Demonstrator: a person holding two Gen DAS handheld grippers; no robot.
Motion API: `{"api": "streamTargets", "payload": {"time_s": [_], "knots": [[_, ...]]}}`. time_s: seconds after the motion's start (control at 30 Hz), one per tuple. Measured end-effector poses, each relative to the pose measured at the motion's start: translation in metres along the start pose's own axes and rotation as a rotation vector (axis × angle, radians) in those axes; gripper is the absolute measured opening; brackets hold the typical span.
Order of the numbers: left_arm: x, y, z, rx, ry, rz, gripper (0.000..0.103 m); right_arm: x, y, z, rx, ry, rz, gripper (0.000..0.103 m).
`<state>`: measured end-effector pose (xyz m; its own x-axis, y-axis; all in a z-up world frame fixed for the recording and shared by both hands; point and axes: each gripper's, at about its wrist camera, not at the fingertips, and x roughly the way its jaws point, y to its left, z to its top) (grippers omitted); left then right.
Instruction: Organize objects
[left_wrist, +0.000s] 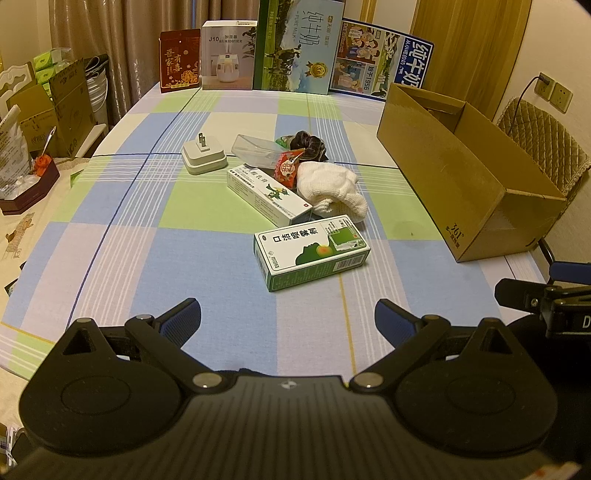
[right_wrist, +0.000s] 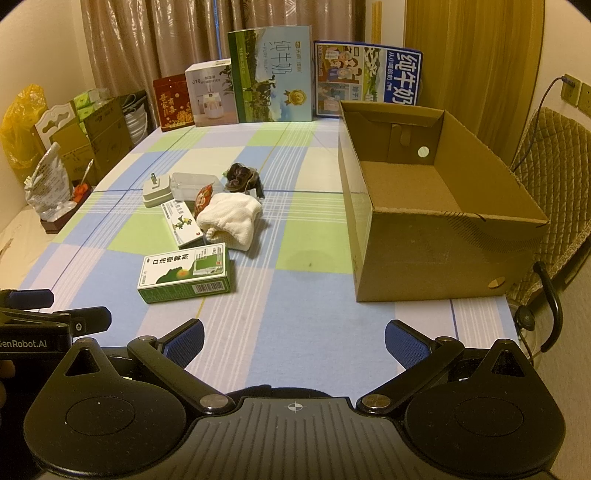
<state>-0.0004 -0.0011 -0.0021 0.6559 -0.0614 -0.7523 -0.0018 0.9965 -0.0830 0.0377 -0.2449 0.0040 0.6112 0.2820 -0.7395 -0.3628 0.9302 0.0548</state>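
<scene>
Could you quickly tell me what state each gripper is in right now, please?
Left gripper: open, holding nothing, above the tablecloth short of the green medicine box.
Right gripper: open, holding nothing.

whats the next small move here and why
Probably ease the left gripper forward over the green box: it is the nearest loose item, both grippers are open and empty, and the carton looks empty.

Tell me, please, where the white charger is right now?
The charger lies prongs-up at the far left of the clutter in both views, beside the clear case and left of the cardboard box.
</scene>
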Motion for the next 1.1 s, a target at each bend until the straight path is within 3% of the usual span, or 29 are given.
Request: {"api": "streamTargets", "payload": {"time_s": [0.67, 0.93, 1.1], "knots": [[-0.009, 0.011, 0.004, -0.079, -0.001, -0.085, 0.100, -0.002, 0.000, 0.003, 0.008, 0.008, 0.014, 0.101], [-0.015, 0.024, 0.026, -0.007, -0.034, -0.095, 0.100, -0.002, 0.008, 0.015, 0.019, 0.004, 0.095, 0.101], [-0.003, 0.035, 0.050, 0.127, -0.047, -0.112, 0.100, 0.003, 0.021, 0.038, -0.082, -0.055, 0.128, 0.101]]}}
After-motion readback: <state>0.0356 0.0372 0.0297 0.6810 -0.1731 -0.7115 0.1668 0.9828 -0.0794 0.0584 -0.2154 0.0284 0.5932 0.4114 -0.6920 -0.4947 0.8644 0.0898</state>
